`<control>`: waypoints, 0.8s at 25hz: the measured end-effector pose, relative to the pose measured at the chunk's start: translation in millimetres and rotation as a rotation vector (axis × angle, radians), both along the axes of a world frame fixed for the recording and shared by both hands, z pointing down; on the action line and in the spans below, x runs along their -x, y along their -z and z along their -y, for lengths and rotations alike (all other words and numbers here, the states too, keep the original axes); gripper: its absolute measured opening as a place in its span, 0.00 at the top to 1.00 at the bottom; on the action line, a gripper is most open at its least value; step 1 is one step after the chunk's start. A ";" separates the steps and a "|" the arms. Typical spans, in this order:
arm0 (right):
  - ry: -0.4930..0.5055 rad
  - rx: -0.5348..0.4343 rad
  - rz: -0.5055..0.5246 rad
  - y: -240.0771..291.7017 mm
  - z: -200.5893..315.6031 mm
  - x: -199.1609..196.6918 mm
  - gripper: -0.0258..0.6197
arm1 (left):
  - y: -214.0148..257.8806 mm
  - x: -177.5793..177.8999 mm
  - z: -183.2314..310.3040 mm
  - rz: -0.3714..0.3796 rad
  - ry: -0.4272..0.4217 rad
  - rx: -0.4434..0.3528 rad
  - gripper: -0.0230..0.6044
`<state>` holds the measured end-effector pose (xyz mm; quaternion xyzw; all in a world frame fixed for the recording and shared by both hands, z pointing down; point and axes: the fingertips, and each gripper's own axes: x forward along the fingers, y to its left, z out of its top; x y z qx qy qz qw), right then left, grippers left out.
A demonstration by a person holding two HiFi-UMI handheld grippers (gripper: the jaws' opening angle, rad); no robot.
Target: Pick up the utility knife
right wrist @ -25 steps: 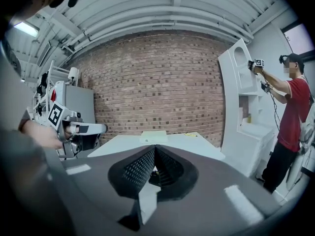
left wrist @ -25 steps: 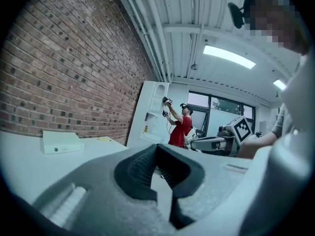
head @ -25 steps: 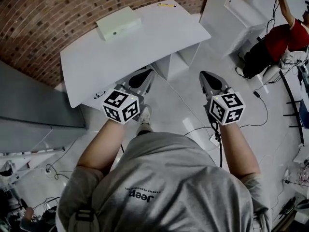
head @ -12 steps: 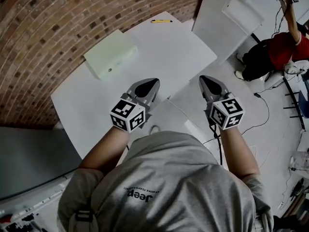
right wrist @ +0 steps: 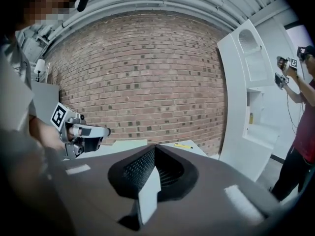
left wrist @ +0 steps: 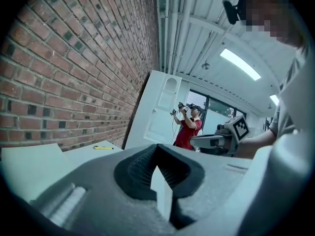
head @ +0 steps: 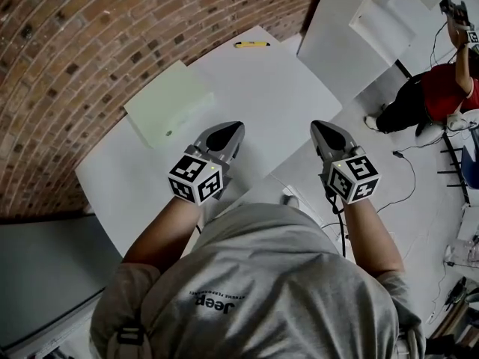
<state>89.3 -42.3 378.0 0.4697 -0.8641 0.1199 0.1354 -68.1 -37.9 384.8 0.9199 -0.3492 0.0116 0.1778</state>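
The yellow utility knife lies at the far edge of the white table, close to the brick wall. It also shows small in the left gripper view and in the right gripper view. My left gripper hovers over the table's near part, shut and empty, well short of the knife. My right gripper is level with it over the table's near right edge, also shut with nothing in it. Each gripper sees the other: the right gripper in the left gripper view, the left gripper in the right gripper view.
A pale green box sits on the table's left part by the brick wall. A tall white shelf unit stands to the right of the table. Beyond it a person in a red shirt stands, with cables on the floor.
Both grippers have advanced toward the table: the left from short of its near edge to over the top, the right up to its near right edge. The knife and box look closer.
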 end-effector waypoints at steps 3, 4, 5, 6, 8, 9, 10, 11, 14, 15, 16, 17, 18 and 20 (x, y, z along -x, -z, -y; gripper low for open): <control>0.028 0.010 0.007 -5.9 27.0 -8.6 0.94 | -3.9 -2.3 22.7 0.008 0.044 0.009 0.96; 0.040 0.013 0.012 -8.3 37.0 -11.9 0.94 | -5.0 -3.6 30.6 0.013 0.062 0.010 0.96; 0.051 0.015 0.018 -10.9 47.2 -16.1 0.94 | -5.9 -5.8 39.0 0.019 0.079 0.009 0.96; 0.060 0.017 0.025 -13.7 57.8 -21.3 0.94 | -6.8 -9.3 48.2 0.026 0.092 0.005 0.96; 0.088 0.017 0.032 -20.7 80.3 -34.4 0.94 | -9.7 -20.2 67.4 0.039 0.120 -0.003 0.96; 0.108 0.018 0.035 -24.9 92.8 -41.8 0.94 | -12.2 -26.8 76.9 0.045 0.141 -0.003 0.96; 0.131 0.020 0.038 -29.4 106.2 -49.2 0.94 | -15.1 -33.6 86.2 0.049 0.168 0.000 0.96; 0.155 0.021 0.041 -33.8 120.2 -56.5 0.94 | -18.3 -40.4 95.7 0.051 0.199 0.006 0.96; 0.226 0.020 0.039 -44.5 159.8 -75.8 0.94 | -27.4 -61.9 123.9 0.046 0.281 0.028 0.96; 0.250 0.016 0.032 -47.5 171.2 -81.2 0.94 | -30.3 -69.4 132.9 0.045 0.302 0.033 0.96; 0.272 0.013 0.024 -50.5 182.1 -86.0 0.94 | -32.9 -76.3 141.9 0.047 0.319 0.036 0.96; 0.290 0.012 0.020 -53.5 192.6 -89.6 0.94 | -35.0 -82.0 150.7 0.051 0.334 0.037 0.96; 0.301 0.014 0.019 -56.7 202.5 -91.9 0.94 | -36.9 -86.0 159.0 0.055 0.346 0.038 0.96; 0.308 0.024 0.026 -63.8 218.4 -91.7 0.94 | -40.8 -88.4 172.7 0.067 0.357 0.043 0.96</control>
